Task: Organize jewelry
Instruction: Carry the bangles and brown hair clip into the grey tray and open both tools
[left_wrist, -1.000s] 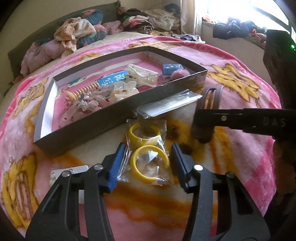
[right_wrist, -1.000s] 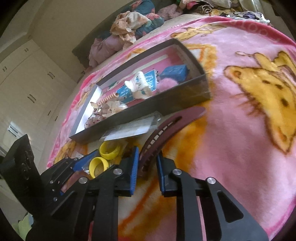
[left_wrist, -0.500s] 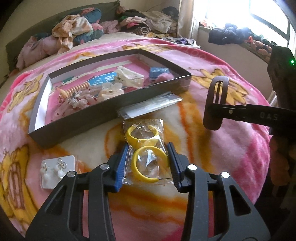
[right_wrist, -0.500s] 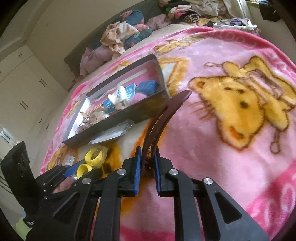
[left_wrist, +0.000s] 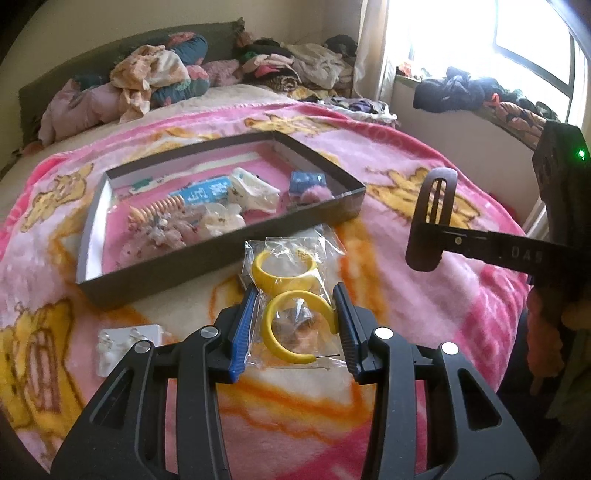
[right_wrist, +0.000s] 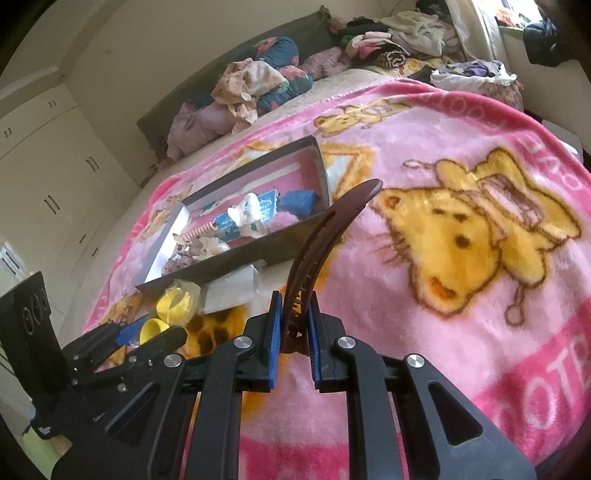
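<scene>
My left gripper (left_wrist: 295, 328) is shut on a clear bag of yellow hoop earrings (left_wrist: 295, 314), held just above the pink blanket. My right gripper (right_wrist: 294, 326) is shut on a dark brown curved hair clip (right_wrist: 325, 236) and holds it upright in the air; the clip also shows in the left wrist view (left_wrist: 432, 221), to the right of the box. The dark open box (left_wrist: 221, 254) lies ahead with hair clips, a spiral tie and blue packets inside. It also shows in the right wrist view (right_wrist: 236, 258).
A white card with pearl earrings (left_wrist: 125, 343) lies on the blanket at the left of my left gripper. A clear flat packet (right_wrist: 229, 291) lies against the box's near wall. Piled clothes (left_wrist: 155, 81) fill the bed's far end. A window sill (left_wrist: 480, 107) is on the right.
Both grippers have risen and drawn back from the bed. The left has closed on the earring bag and lifted it. The right has lifted the brown clip upright.
</scene>
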